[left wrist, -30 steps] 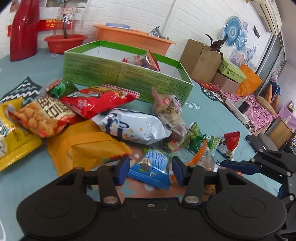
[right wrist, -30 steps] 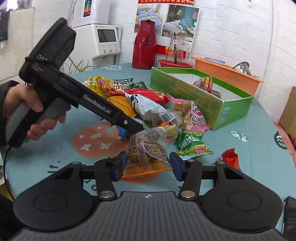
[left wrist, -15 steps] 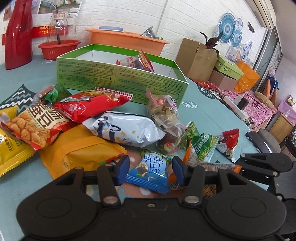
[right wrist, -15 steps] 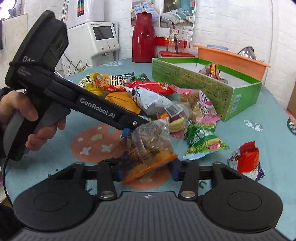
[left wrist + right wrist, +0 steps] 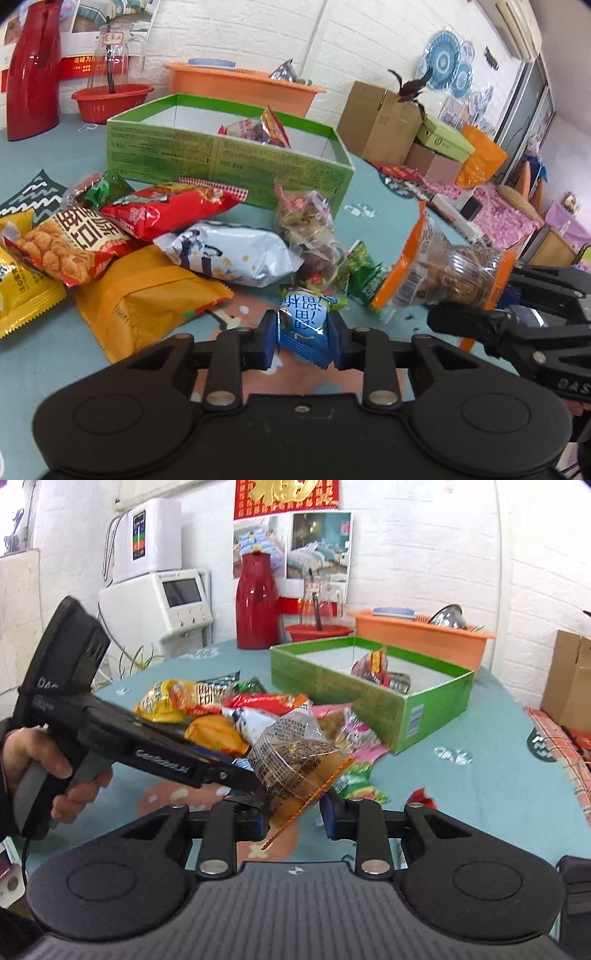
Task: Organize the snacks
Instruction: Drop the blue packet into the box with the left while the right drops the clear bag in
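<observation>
Crinkly clear packet sits clamped in the closing right gripper, lifted; carry it ahead to the green box. Left gripper is closing on the blue packet: squeeze its middle firmly.

Low in the centre of your left view, a small blue packet stands on end. At centre right a clear, orange-edged bag of brown snacks hangs tilted above the table. Loose packets crowd the left; the green box sits upper centre, holding a few.
</observation>
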`<state>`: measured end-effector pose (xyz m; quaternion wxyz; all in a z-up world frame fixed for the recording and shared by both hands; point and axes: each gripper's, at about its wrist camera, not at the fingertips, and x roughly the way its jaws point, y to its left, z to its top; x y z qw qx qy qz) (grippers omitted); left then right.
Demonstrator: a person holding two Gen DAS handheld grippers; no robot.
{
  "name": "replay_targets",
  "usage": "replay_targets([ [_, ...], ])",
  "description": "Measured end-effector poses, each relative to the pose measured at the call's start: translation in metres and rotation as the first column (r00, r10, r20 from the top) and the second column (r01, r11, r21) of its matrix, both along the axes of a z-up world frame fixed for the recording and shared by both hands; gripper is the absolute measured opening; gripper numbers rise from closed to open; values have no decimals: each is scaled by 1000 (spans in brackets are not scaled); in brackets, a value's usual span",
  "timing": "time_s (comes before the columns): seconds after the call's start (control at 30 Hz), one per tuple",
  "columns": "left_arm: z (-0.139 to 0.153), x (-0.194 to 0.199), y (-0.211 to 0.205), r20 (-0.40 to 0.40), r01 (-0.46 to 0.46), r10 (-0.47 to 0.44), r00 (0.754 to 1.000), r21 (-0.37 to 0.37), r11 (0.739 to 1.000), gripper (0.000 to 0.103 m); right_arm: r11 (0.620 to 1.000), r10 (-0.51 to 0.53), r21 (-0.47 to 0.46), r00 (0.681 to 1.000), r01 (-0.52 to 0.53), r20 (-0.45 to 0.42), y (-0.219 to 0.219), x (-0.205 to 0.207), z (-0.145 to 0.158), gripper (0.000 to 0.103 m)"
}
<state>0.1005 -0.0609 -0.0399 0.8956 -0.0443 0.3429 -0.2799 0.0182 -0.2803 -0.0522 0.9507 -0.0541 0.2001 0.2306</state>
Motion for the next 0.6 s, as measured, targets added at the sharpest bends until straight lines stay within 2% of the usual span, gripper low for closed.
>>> replay_targets([
  [0.17, 23, -4, 15, 15, -4, 5, 1000, -79, 997, 60, 999, -23, 28, 999, 21, 49, -6, 9, 14, 48],
  [0.33, 65, 5, 24, 115, -25, 44, 992, -156, 988, 61, 998, -51, 44, 994, 47, 99, -11, 30, 31, 48],
  [0.47, 88, 29, 23, 159, -66, 98, 982, -194, 979, 62, 994, -92, 69, 989, 85, 114, -14, 54, 41, 49],
  [0.6, 93, 64, 16, 158, -104, 138, 978, -210, 972, 63, 988, -128, 95, 987, 119, 96, -17, 81, 45, 49],
])
